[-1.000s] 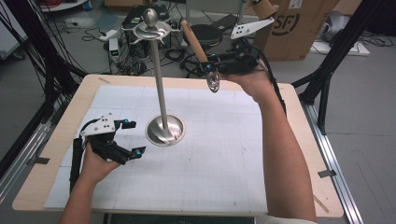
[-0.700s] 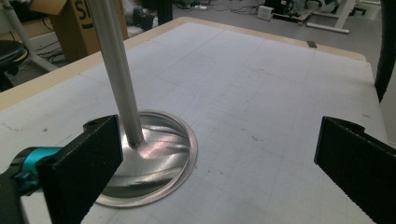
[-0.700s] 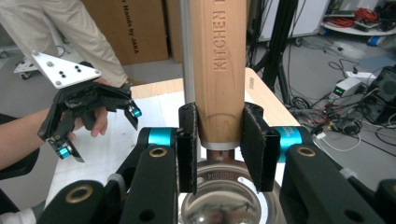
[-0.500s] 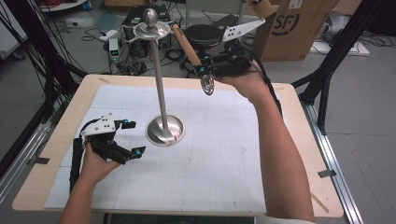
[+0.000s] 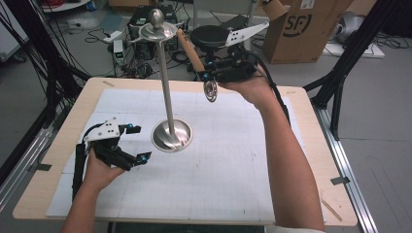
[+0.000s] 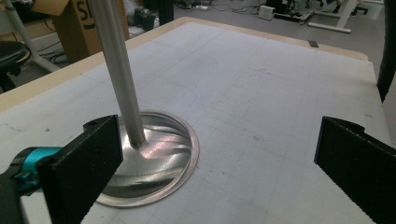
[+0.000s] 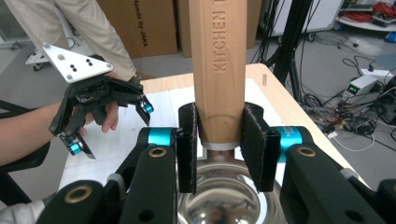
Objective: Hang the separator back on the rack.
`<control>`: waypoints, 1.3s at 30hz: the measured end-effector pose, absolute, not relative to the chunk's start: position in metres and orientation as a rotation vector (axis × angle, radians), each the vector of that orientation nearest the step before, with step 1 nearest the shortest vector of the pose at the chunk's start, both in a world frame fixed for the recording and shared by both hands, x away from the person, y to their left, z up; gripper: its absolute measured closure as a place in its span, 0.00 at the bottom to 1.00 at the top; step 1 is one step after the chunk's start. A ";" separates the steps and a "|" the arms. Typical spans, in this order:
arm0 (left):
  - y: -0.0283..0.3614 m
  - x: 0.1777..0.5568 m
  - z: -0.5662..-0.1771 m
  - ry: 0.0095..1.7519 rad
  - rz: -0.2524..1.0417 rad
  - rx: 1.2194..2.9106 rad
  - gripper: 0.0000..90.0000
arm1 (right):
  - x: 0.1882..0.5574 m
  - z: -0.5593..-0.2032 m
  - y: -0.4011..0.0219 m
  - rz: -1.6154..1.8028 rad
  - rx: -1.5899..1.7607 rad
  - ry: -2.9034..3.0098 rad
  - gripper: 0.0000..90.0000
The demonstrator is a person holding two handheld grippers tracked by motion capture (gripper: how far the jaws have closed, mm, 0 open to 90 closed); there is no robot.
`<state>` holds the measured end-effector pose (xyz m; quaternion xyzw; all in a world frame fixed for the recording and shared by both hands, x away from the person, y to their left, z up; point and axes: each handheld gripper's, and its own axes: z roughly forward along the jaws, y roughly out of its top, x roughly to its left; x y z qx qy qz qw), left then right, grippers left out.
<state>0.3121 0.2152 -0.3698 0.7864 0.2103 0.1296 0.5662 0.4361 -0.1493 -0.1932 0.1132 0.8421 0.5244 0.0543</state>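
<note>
A steel stand rises from the white mat on a round base (image 5: 171,136) (image 6: 154,158), with a thin pole (image 5: 165,82) (image 6: 116,74) and a ball-topped disc (image 5: 156,26). My right gripper (image 5: 206,76) (image 7: 219,144) is held high over the table's far edge, right of the stand's top, shut on a ladle. The ladle's wooden handle (image 5: 190,50) (image 7: 218,60) slants up toward the disc, and its steel bowl (image 5: 210,91) (image 7: 224,200) hangs below the jaws. My left gripper (image 5: 142,142) (image 6: 215,163) rests open on the mat left of the base, its jaws wide apart and pointed at the base; the right gripper view has it (image 7: 112,126) at the left.
A white gridded mat (image 5: 218,170) covers most of the wooden table (image 5: 311,121). Behind the far edge are a black stool (image 5: 210,35), a cardboard box (image 5: 306,29) and cables on the floor. A black frame leg (image 5: 340,82) stands at the right.
My right gripper has carried the ladle leftward, bringing the handle's tip closer to the stand's top disc. The left gripper has stayed in place.
</note>
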 end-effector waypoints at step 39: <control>0.219 0.312 -0.368 0.500 0.308 1.845 0.02 | 0.400 -0.198 -0.157 1.332 0.403 2.544 0.45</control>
